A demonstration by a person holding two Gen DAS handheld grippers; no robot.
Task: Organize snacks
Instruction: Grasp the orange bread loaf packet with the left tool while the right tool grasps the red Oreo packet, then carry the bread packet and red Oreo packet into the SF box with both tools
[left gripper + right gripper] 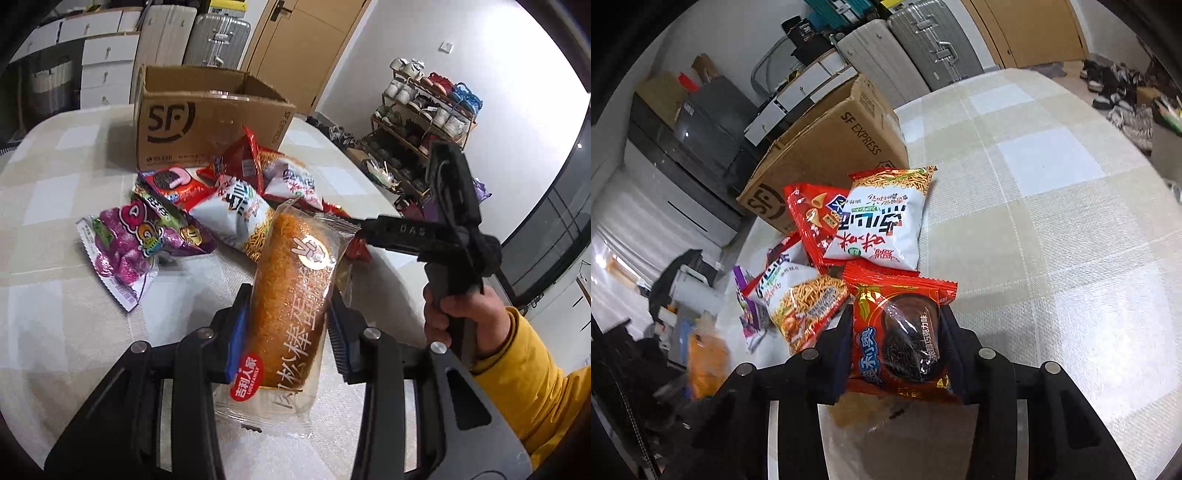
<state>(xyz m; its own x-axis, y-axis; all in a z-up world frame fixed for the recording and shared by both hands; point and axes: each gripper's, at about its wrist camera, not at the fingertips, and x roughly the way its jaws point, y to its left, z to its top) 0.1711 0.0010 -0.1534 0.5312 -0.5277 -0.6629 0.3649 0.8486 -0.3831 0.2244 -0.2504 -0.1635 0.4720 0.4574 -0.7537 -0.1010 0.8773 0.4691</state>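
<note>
Left gripper (288,325): clamped on the pork-floss bread roll (291,291), blue pads pressing both long sides of the clear wrapper.
Pork-floss bread roll: held lengthwise between the fingers, raised above the tablecloth (55,236), red round label nearest the camera.
Right gripper (895,347): closed on the red Oreo packet (901,336) — fingers against its left and right edges.
Red Oreo packet: at the near edge of the snack pile, top seam touching the white noodle-snack bag (882,221); lifted or resting, cannot tell.
White noodle-snack bag: lying on a red cone-snack bag (809,221), just beside the cardboard box (827,147).
Second noodle-snack bag (801,306): left of the Oreo packet, tilted, partly over a purple packet (750,310).
Purple candy bag (129,240): flat on the cloth at the left end of the pile.
Cardboard box: open-topped, SF logo on the side, standing on the table behind the snacks — contents hidden.
Right hand (461,314): yellow sleeve, wrapped round the other gripper's handle, seen from the left wrist camera.
Shoe rack (424,122): against the wall, well apart from the table.
</note>
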